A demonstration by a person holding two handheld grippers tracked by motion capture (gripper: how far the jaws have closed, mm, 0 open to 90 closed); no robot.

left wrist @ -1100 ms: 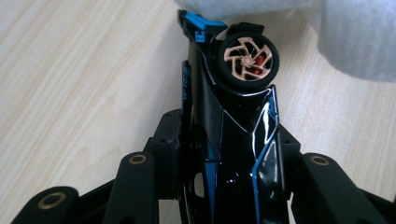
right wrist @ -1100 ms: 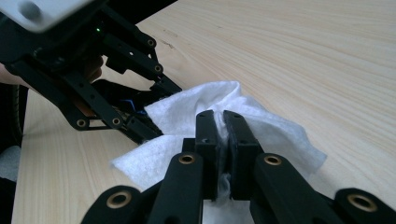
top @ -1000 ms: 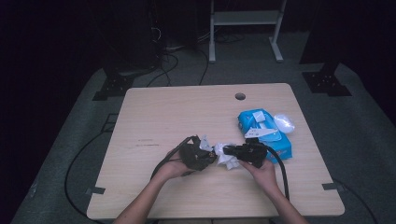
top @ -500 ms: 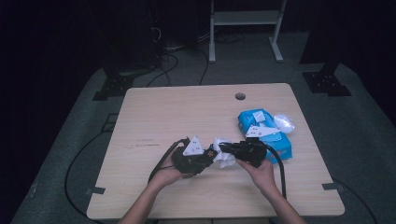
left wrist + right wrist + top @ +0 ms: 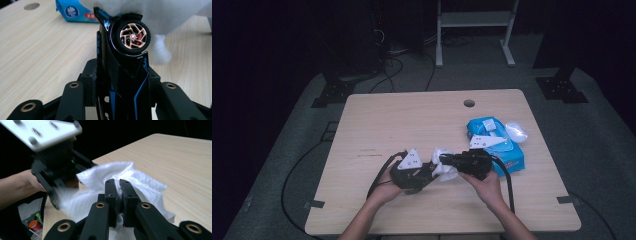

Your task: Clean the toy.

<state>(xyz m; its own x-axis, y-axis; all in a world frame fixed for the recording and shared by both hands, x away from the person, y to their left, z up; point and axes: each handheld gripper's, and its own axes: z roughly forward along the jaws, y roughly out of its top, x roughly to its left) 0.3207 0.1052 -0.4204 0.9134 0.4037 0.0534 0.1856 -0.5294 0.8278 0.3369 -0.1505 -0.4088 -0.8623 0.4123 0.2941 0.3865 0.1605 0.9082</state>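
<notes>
Your forearms are bare, with no sleeves. Each black gripper, left gripper (image 5: 424, 172) and right gripper (image 5: 447, 161), carries brass-ringed pivots, a grey three-cornered plate and a trailing black cable.

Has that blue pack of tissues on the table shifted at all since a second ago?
No. The blue tissue pack lies in the same spot in the high view, near the table's right edge, below the round hole.

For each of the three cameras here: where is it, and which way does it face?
High view: above the table's near edge, looking forward and down; forearms, both hands.
Left gripper view: on the left gripper, looking along its fingers clamping a black toy car.
Right gripper view: on the right gripper, fingers pinching a white wipe; the other hand beyond.
Shared: wipe, tabletop.
</notes>
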